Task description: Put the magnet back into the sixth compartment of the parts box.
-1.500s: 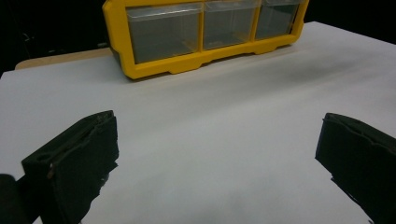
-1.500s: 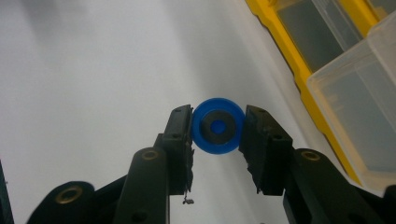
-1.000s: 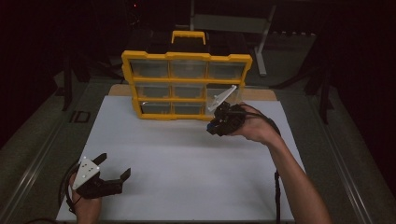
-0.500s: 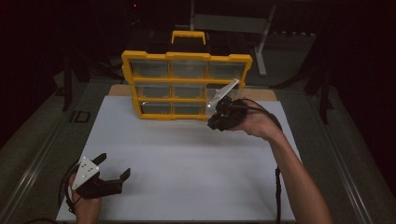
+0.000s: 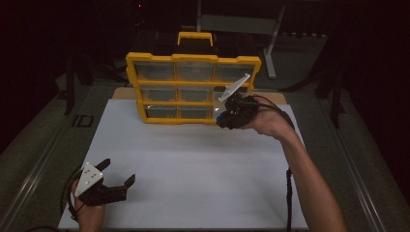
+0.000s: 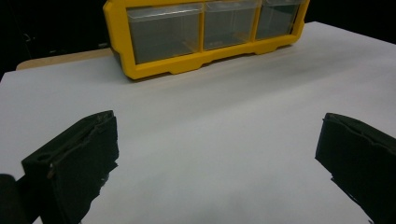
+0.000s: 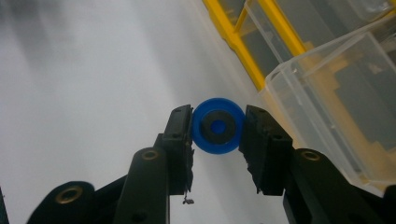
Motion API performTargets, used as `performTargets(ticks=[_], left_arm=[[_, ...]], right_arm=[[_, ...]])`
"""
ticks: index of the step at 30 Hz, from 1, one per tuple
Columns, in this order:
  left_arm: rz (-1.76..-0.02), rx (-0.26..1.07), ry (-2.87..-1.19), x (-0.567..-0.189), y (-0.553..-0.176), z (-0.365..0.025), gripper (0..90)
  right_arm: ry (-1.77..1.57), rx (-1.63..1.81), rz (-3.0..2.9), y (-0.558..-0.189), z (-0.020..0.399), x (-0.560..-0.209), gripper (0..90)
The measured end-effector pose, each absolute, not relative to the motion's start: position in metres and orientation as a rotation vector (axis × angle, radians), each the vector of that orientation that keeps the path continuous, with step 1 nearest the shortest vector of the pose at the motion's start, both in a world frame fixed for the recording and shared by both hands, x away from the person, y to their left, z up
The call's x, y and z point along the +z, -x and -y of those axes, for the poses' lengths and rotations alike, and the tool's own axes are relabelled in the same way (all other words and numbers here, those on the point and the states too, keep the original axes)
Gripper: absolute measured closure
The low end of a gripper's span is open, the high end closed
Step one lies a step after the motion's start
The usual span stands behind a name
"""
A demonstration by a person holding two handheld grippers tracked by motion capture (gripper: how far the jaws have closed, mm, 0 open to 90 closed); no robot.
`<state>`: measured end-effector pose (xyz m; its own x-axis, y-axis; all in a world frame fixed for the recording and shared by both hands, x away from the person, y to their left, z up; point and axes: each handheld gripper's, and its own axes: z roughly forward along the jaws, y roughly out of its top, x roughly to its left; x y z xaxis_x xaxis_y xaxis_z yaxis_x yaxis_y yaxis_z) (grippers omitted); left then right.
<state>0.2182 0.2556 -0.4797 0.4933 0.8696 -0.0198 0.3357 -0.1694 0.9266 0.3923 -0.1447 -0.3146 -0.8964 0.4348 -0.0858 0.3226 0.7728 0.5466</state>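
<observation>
While left gripper point(image 5: 118, 182) stays | right gripper point(image 7: 218, 135) nearer organizer point(image 5: 193, 89), holding blue wheel point(image 7: 218, 126)

The room is dim, black toward the frame edges; the white table surface point(image 5: 193, 164) is brightest. Gripper views are soft and grainy, blurred at the bottom.

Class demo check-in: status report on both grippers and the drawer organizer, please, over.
Right gripper shut on blue wheel, beside a pulled-out clear drawer of the yellow organizer. Left gripper open, low over the white mat. Nothing in the way.
</observation>
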Motion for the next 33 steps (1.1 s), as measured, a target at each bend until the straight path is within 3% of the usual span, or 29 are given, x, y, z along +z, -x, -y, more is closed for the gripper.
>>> performTargets(ticks=[33], left_arm=[[-1.024, 0.666, -1.736, -0.48, -0.218, -0.255, 0.0]], right_arm=[[-0.773, 0.804, -2.633, -0.43, 0.166, -0.278, 63.4]])
